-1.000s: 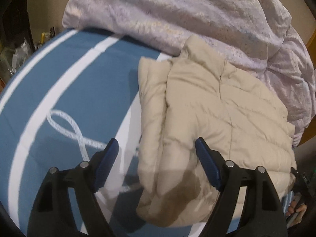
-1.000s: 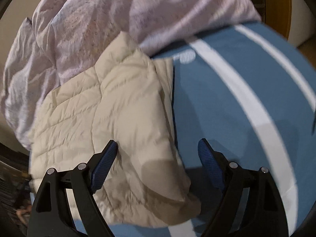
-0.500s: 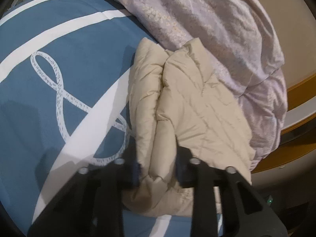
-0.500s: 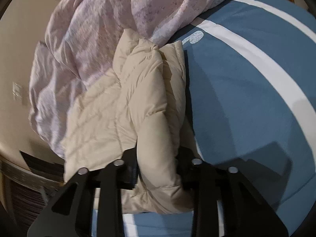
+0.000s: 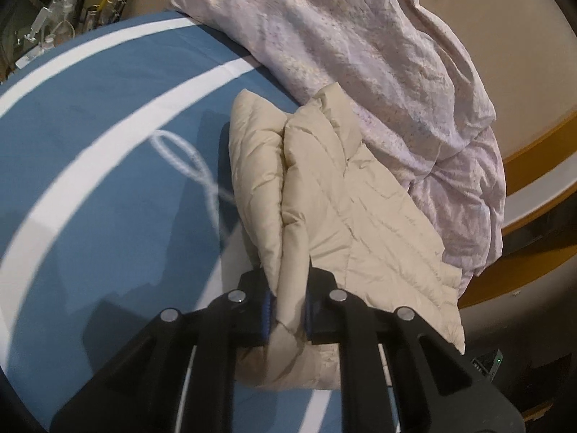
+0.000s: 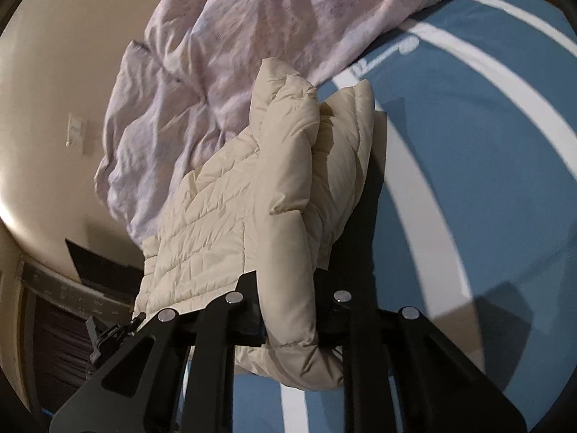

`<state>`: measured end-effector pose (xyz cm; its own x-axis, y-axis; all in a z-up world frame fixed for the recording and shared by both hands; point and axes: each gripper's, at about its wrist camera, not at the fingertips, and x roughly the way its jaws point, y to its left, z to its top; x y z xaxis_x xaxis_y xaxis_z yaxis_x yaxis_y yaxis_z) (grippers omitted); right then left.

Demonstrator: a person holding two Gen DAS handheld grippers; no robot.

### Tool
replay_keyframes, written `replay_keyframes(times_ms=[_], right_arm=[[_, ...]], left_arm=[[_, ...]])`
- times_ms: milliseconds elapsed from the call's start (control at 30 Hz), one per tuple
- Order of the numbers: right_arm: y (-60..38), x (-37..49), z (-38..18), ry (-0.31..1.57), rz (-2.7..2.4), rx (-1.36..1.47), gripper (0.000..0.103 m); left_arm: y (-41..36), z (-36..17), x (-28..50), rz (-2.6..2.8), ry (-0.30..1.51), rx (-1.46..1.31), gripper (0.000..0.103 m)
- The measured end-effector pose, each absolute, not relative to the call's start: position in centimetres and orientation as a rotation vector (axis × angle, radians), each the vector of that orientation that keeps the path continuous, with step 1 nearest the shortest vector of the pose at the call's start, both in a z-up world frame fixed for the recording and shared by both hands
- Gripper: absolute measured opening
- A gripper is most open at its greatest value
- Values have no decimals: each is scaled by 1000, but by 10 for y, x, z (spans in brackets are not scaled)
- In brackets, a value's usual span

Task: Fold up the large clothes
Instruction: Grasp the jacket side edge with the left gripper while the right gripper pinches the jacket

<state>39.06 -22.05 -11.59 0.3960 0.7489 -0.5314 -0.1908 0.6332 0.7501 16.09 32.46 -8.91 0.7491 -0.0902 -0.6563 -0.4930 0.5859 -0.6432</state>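
Centrally: one quilted cream puffer jacket (image 5: 360, 216), partly folded, lying on a blue bedspread (image 5: 90, 144) with white stripes and a looped white motif. Its near end is gathered into thick padded folds; the far end, with a collar-like roll, rests against bedding.

Left claw (image 5: 288, 310): jaws have just been closing and now pinch a puffy fold at the jacket's near edge, blue pads pressed into the fabric on both sides.

Right claw (image 6: 288, 310): jaws likewise just been closing, now clamped on another thick fold of the same jacket (image 6: 252, 198); this fold is raised off the bedspread (image 6: 468, 180).

Adjacent: a crumpled pale lilac duvet (image 5: 360, 54), heaped along the far side of the bed, touching the jacket.

Beyond: cream wall (image 6: 54, 90) with a light switch plate (image 6: 75, 133).
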Motion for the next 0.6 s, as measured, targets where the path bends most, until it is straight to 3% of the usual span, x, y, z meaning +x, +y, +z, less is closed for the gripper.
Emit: replay_keyframes(times_ms=[433, 533, 600], right_arm=[[-219, 357, -124, 1011, 629, 579, 18], [-217, 351, -113, 988, 540, 454, 33], [-220, 350, -103, 955, 462, 388, 54]], left_arm=[[327, -95, 124, 269, 750, -887, 16], [328, -99, 125, 287, 764, -899, 24], [330, -101, 124, 304, 769, -909, 32]])
